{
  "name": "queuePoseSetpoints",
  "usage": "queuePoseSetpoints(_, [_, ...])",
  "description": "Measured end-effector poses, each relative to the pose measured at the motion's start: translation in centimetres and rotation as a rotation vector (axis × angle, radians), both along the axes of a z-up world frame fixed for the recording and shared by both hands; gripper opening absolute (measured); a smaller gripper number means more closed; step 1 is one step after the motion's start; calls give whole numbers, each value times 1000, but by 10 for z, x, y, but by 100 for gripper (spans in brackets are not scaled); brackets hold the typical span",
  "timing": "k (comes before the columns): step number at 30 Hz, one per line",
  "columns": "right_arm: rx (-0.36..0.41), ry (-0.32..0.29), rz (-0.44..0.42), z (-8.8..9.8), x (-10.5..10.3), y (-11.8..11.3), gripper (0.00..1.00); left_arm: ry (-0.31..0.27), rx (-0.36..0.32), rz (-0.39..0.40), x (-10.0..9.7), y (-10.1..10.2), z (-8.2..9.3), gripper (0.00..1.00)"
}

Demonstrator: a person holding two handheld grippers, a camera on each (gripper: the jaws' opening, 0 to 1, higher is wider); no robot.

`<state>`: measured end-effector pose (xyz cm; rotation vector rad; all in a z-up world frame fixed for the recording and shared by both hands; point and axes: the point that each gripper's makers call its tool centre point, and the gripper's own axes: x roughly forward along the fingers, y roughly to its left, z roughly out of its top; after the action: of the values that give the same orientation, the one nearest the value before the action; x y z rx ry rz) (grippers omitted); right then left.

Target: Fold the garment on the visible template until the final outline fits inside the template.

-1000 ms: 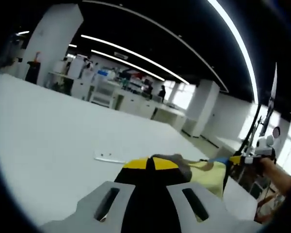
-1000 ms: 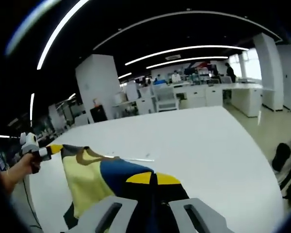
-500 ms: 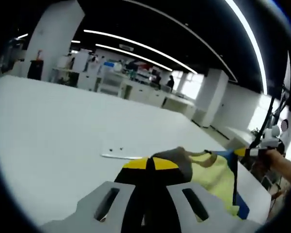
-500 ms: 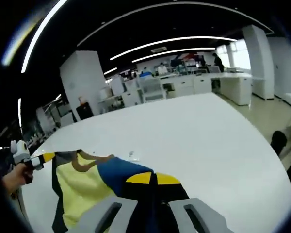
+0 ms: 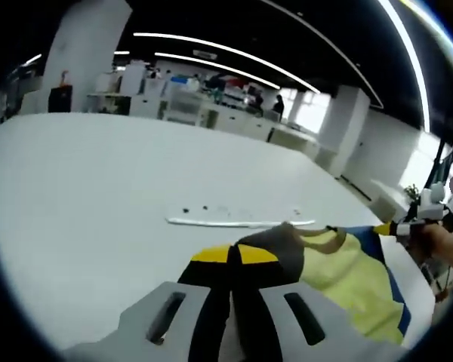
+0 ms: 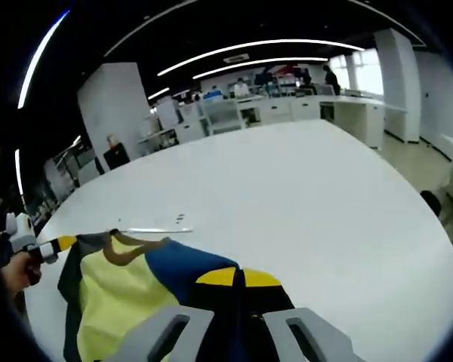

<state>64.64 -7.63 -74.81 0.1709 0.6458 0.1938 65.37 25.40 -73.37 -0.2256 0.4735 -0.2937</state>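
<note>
White counter carries the template outline, just beyond which the yellow-and-blue garment hangs stretched between the left claw and right claw, each clamped on a garment corner.

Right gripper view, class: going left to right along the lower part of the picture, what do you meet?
Person's hand → left claw → garment → right claw → bare white table.

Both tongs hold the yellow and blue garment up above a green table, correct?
Not green: the table is white, as the right gripper view shows. The rest stands: left tongs and right tongs both hold the yellow and blue garment.
</note>
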Motion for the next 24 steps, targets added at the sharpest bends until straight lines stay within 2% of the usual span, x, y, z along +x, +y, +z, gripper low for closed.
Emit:
queuePoseSetpoints(4, [-29, 15, 38, -9, 0, 4, 0, 3, 1, 13, -1, 2, -1, 0])
queuePoseSetpoints(6, [-63, 21, 78, -11, -2, 4, 0, -3, 23, 7, -2, 4, 0, 0])
queuePoseSetpoints(8, [-65, 21, 102, -11, -4, 6, 1, -4, 57, -25, -6, 5, 1, 1])
queuePoseSetpoints(14, [-53, 23, 177, -5, -12, 14, 26, -28, 119, -115, -17, 3, 8, 12])
queuePoseSetpoints(18, [-36, 24, 244, 0, -23, 22, 43, -41, 127, -148, -27, 1, 16, 20])
queuePoseSetpoints(22, [-14, 50, 333, 6, -44, 34, 50, -49, 116, -187, -37, -4, 21, 29])
queuePoseSetpoints(24, [-5, 50, 373, 10, -54, 39, 57, -63, 128, -222, -45, -8, 24, 34])
